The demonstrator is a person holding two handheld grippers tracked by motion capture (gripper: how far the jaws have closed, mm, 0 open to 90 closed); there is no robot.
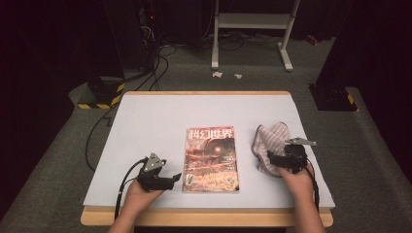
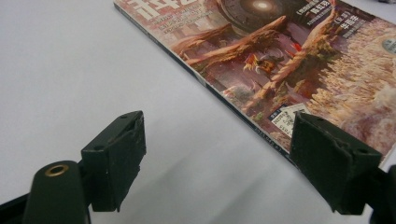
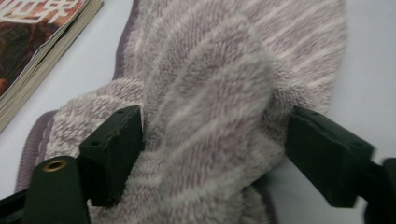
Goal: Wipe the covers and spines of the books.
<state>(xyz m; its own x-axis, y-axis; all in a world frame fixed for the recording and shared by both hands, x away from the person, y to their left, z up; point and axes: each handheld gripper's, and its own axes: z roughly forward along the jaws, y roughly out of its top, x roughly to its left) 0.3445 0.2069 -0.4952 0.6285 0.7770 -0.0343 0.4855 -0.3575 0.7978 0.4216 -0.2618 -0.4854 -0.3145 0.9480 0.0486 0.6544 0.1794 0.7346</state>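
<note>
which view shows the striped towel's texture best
The right gripper view: the towel sits close up between the right gripper's open jaws, its fluffy pile and stripes plain. The high view shows the towel small and crumpled right of the magazine.

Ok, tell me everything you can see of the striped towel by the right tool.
The towel is a small fluffy terry cloth, mauve with pale stripes and a darker hem. It lies crumpled on the white table, right of the magazine and apart from it. A raised fold sits between the open jaws of the right tool, whose pads press against or sit very close to its pile.
</note>
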